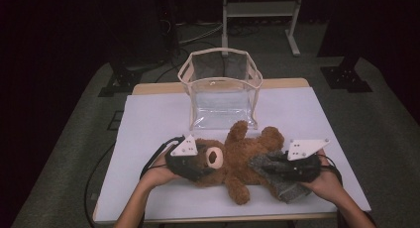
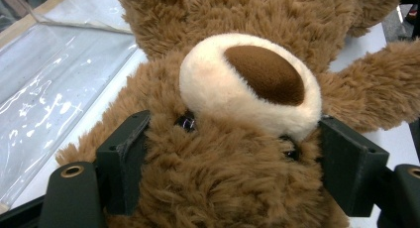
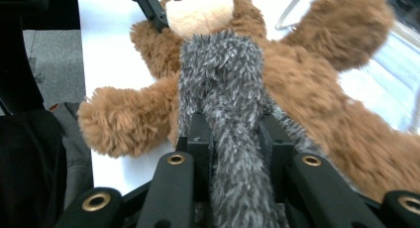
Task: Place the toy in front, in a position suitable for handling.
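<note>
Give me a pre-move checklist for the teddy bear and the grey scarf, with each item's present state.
1. Left gripper fingers astride the teddy bear head: ok, one on each side in the left gripper view.
2. Right gripper shut on the grey scarf: ok, fabric pinched between the fingers.
3. Scarf lies over the bear's body: ok.
4. Scarf wrapped round the neck: cannot tell.
5. Clear bag upright, mouth open behind the bear: ok.
6. Bear lies fully on the table: ok.
</note>
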`<act>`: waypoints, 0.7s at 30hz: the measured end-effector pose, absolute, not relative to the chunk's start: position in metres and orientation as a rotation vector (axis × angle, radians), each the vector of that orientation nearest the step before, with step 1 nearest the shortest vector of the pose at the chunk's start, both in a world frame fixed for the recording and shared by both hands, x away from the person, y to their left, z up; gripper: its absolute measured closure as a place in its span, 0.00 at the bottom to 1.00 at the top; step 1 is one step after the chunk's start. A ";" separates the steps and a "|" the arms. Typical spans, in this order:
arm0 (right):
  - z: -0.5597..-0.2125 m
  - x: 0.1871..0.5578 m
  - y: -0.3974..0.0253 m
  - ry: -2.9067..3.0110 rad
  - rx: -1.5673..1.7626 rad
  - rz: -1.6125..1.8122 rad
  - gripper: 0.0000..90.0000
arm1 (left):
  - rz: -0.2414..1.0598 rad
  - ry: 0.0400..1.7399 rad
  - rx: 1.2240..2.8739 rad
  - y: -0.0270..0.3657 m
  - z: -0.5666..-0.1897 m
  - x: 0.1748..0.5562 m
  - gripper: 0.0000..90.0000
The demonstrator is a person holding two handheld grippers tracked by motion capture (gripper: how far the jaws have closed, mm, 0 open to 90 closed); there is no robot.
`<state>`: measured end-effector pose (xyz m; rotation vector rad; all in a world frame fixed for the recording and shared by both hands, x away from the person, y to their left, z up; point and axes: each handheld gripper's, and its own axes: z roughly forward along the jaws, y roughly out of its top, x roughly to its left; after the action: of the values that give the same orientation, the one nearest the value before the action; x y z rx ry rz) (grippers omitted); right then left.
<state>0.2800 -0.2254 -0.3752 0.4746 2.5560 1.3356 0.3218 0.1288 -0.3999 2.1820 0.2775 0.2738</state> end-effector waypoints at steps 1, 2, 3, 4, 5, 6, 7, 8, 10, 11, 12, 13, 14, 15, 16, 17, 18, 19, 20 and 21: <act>-0.376 0.280 -0.224 2.556 0.470 1.336 0.79 | 0.271 0.282 2.181 0.129 -0.400 0.322 0.25; -0.378 0.280 -0.225 2.549 0.467 1.339 0.79 | 0.269 0.281 2.176 0.130 -0.400 0.322 0.25; -0.380 0.279 -0.228 2.548 0.476 1.346 0.79 | 0.269 0.278 2.176 0.129 -0.400 0.322 0.25; -0.382 0.278 -0.232 2.545 0.489 1.345 0.79 | 0.269 0.278 2.177 0.129 -0.400 0.322 0.25; -0.384 0.277 -0.236 2.543 0.502 1.334 0.79 | 0.268 0.278 2.178 0.129 -0.400 0.322 0.25; -0.387 0.276 -0.243 2.542 0.524 1.327 0.78 | 0.269 0.270 2.183 0.129 -0.400 0.322 0.25; -0.391 0.275 -0.250 2.548 0.549 1.328 0.78 | 0.270 0.266 2.183 0.129 -0.400 0.322 0.25; -0.395 0.273 -0.257 2.551 0.583 1.326 0.78 | 0.271 0.266 2.183 0.129 -0.400 0.322 0.25; -0.402 0.269 -0.272 2.551 0.642 1.321 0.78 | 0.270 0.269 2.184 0.128 -0.400 0.322 0.25; -0.404 0.267 -0.278 2.549 0.671 1.323 0.78 | 0.267 0.275 2.182 0.128 -0.400 0.322 0.25; -0.405 0.266 -0.283 2.543 0.690 1.333 0.78 | 0.264 0.281 2.180 0.128 -0.400 0.322 0.25; -0.405 0.264 -0.286 2.536 0.705 1.348 0.78 | 0.261 0.283 2.178 0.128 -0.400 0.323 0.25; -0.403 0.263 -0.287 2.530 0.706 1.359 0.78 | 0.258 0.289 2.180 0.128 -0.400 0.323 0.25; -0.400 0.262 -0.285 2.524 0.692 1.362 0.78 | 0.258 0.292 2.180 0.127 -0.400 0.323 0.25; -0.397 0.262 -0.283 2.521 0.676 1.362 0.78 | 0.258 0.295 2.178 0.127 -0.400 0.324 0.25; -0.393 0.263 -0.279 2.518 0.655 1.364 0.78 | 0.259 0.294 2.178 0.127 -0.400 0.324 0.24; -0.390 0.264 -0.274 2.516 0.635 1.368 0.78 | 0.259 0.294 2.178 0.127 -0.400 0.323 0.24; -0.387 0.266 -0.267 2.517 0.613 1.371 0.78 | 0.260 0.295 2.178 0.128 -0.400 0.323 0.25; -0.384 0.268 -0.261 2.519 0.587 1.375 0.78 | 0.260 0.297 2.175 0.128 -0.400 0.323 0.24; -0.383 0.269 -0.254 2.524 0.567 1.378 0.78 | 0.260 0.296 2.176 0.128 -0.400 0.323 0.24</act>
<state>0.2692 -0.2543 -0.3828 0.5671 2.5243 1.3784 0.3230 0.1278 -0.4002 2.1756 0.2964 0.2602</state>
